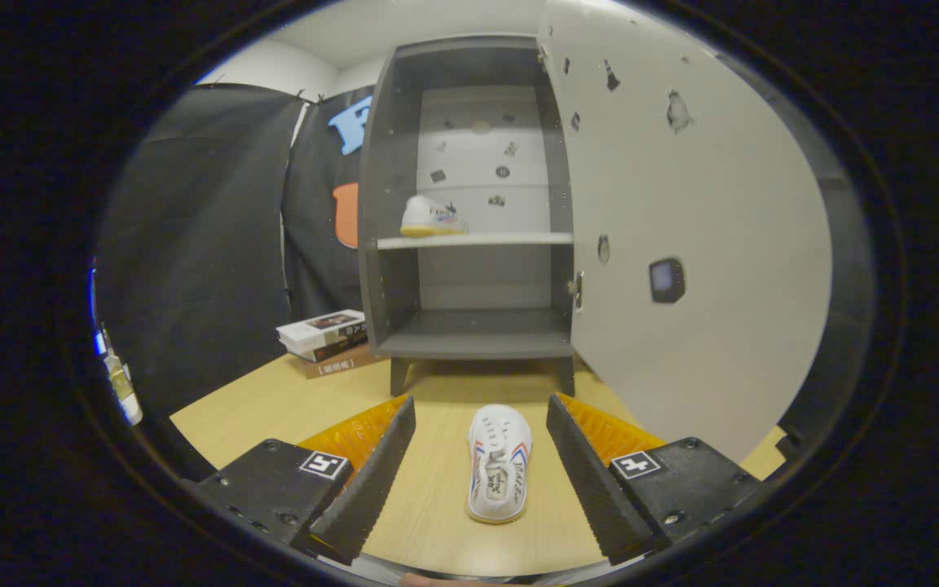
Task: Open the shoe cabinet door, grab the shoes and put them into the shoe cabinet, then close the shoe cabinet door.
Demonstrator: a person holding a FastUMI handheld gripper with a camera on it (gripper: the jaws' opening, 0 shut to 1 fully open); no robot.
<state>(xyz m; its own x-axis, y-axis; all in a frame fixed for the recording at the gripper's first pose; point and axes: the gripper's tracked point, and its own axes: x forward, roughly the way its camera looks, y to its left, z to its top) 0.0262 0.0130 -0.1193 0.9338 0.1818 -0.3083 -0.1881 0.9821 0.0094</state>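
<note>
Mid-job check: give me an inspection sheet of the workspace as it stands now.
Surface: wooden table, bare around the shoe.
Job's things: shoe cabinet with door swung open; one shoe on shelf; second shoe on table in front of the cabinet.
Clutter: stack of books beside the cabinet.
Grippers: gripper open, fingers either side of the table shoe, not touching it.
Cables: nothing seen.
Surroundings: black cloth wall behind.

One shoe point(500, 465) lies on the table point(274, 403) between my spread fingers point(376, 469), touching neither. Beyond them stands the shoe cabinet point(469, 220), door point(698, 244) swung right; second shoe point(431, 217) on its shelf. Books point(327, 338) stacked left of it.
</note>
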